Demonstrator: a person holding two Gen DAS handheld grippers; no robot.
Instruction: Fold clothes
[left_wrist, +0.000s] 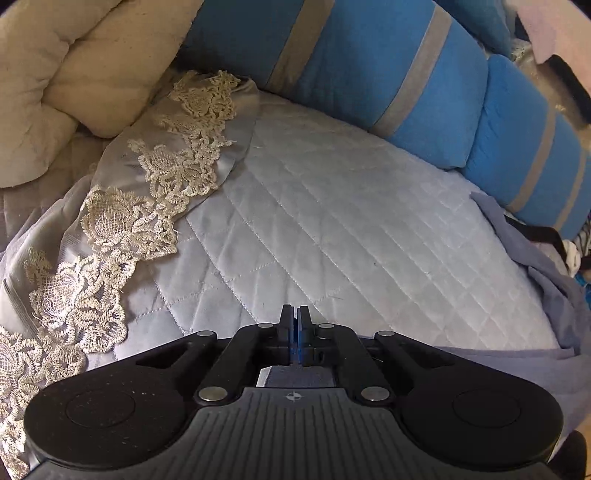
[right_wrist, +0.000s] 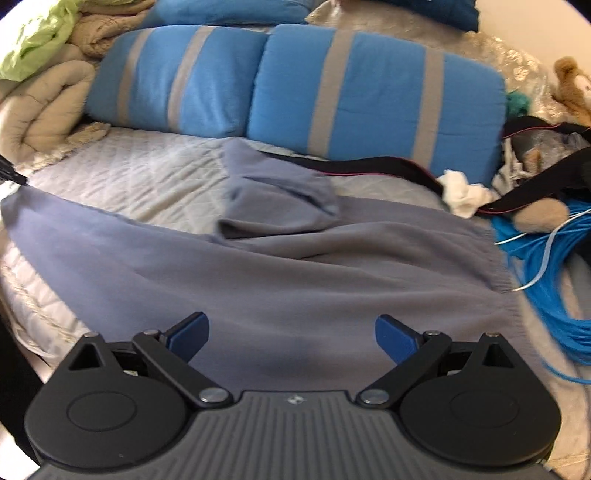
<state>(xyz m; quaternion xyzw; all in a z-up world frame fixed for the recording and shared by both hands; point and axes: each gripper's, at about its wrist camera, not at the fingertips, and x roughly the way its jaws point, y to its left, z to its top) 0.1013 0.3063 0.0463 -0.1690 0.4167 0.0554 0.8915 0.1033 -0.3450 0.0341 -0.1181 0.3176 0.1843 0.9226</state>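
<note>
Quilted bed, grey garment, right gripper fingers apart

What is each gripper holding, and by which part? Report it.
The left gripper is shut on the grey cloth, apparently at a corner or edge. The right gripper is open above the cloth, holding nothing.

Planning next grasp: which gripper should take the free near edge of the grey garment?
Right. The right gripper is open and hovers over the grey garment. The left gripper is shut, apparently pinching the garment's far corner, so it looks occupied.
</note>
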